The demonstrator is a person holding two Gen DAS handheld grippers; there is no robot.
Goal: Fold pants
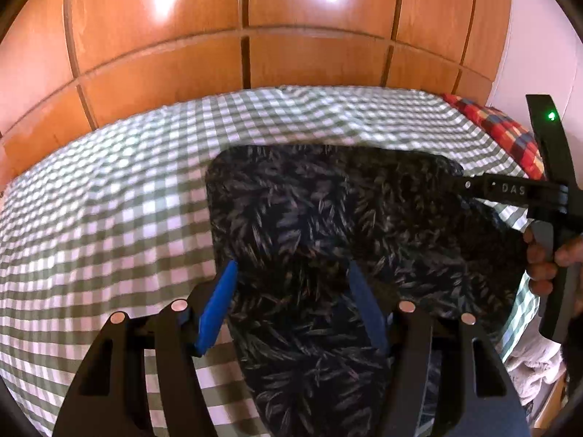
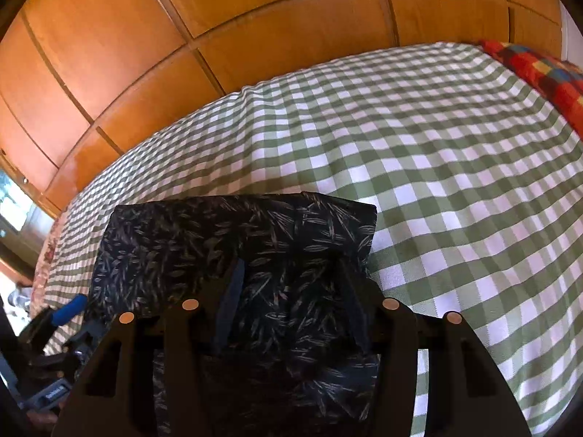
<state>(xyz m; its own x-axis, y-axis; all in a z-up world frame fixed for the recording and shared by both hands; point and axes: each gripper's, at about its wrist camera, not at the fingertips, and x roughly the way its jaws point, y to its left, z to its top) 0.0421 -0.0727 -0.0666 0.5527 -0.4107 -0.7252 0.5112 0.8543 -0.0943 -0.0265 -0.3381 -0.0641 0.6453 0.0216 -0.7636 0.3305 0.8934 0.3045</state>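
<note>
A: On the green-checked bedspread (image 2: 437, 167), near edge, the leaf-print pants (image 1: 291, 211) lay partly folded. Thin, limp, light cloth; it would sag and slide.

B: Claws?

A: Left gripper (image 1: 291, 302) and right gripper (image 2: 291, 298) both half-wide, fabric between the blue fingers (image 1: 218, 306); pinch unclear. Best taken at the hems or corners.

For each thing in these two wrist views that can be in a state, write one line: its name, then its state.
pants: folded into a compact block, lying on the bed, near part lifted between both grippers
left gripper: jaws apart, pants fabric between its fingers
right gripper: jaws apart, pants fabric bunched between its fingers
checked bedspread: spread over the bed, slightly rippled
wardrobe doors: closed
</note>
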